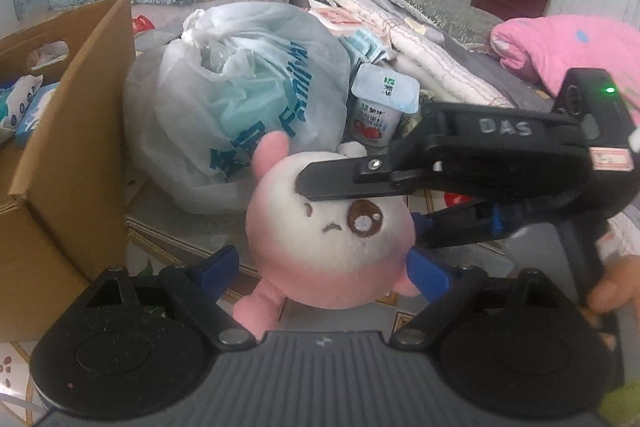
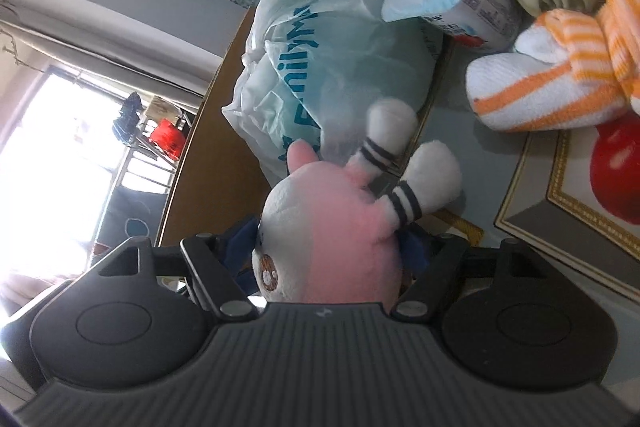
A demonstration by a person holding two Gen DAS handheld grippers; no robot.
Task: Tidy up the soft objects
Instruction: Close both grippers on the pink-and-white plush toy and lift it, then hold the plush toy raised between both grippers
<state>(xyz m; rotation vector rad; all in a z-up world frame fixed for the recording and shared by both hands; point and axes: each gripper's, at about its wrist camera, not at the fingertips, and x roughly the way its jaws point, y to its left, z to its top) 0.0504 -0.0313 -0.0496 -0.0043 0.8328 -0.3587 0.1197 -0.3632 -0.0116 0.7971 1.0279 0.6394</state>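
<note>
Pink plush toy (image 1: 324,239) sat pinched in the right gripper (image 1: 360,211), lifted off the table (image 1: 180,231), right between the spread-open left gripper (image 1: 324,271) fingers; cardboard box (image 1: 68,131) off to the left.

Right claw (image 1: 360,211) enters from the right side, fingers closed on the plush toy (image 1: 332,243), handle held by a hand (image 1: 612,291). Left claw (image 1: 324,275) open, fingers flanking the same toy.
</note>
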